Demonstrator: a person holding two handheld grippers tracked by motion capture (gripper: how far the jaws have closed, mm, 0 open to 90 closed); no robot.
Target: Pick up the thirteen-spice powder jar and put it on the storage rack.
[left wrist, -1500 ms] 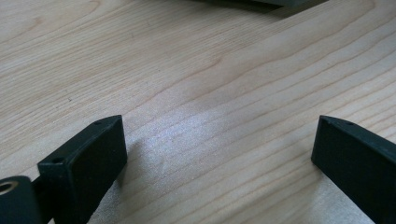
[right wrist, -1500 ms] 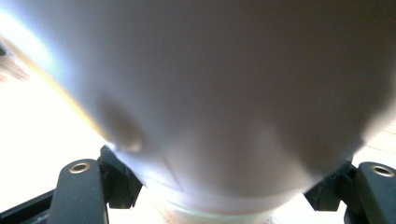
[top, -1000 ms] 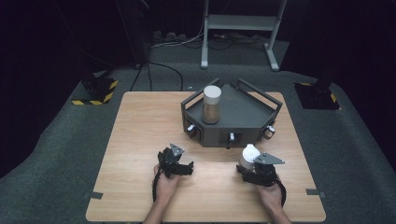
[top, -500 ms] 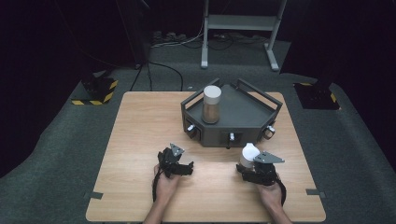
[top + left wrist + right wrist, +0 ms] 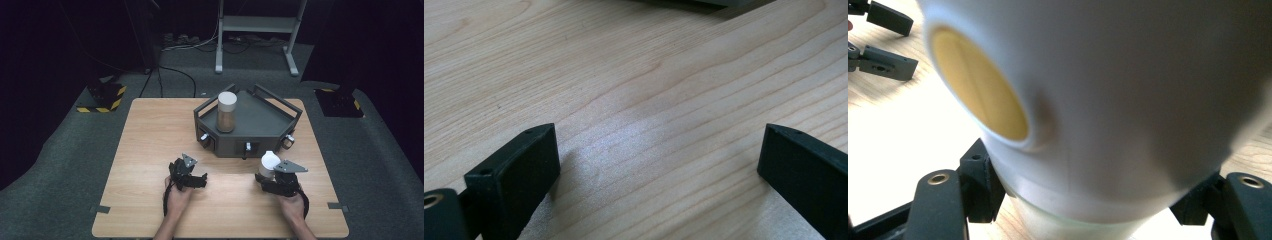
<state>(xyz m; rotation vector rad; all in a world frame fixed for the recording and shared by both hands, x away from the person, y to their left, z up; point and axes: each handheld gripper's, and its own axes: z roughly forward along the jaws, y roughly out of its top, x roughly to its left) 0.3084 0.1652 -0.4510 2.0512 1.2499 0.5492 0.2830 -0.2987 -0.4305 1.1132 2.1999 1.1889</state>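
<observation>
- High view: a wooden table (image 5: pixel 150 150) fills the middle of the frame, with a dark grey tray (image 5: pixel 260 125) with a raised rim sitting at its upper centre. A tall jar (image 5: pixel 226 112) with a pale lid stands upright in the left part of that tray. Lower left of centre, the left gripper (image 5: pixel 199 181) sits low over bare wood, held by a hand (image 5: pixel 176 200) coming up from the bottom edge. Lower right, the right gripper (image 5: pixel 265 181) has a white bottle (image 5: pixel 270 164) in it, just in front of the tray's near wall and not touching it.
- Left gripper view: the two black jaws are spread wide at the bottom corners, just bare wood grain (image 5: pixel 649 100) between them. Dark edge of the tray peeks in at the top.
- Right gripper view: the white bottle (image 5: pixel 1128 100) is super close and blurry, jaws pinched on its lower part from both sides. A yellowish round patch (image 5: pixel 978 85) shows on it, can't tell what it is. The left gripper (image 5: pixel 883 40) shows at the upper left.
</observation>
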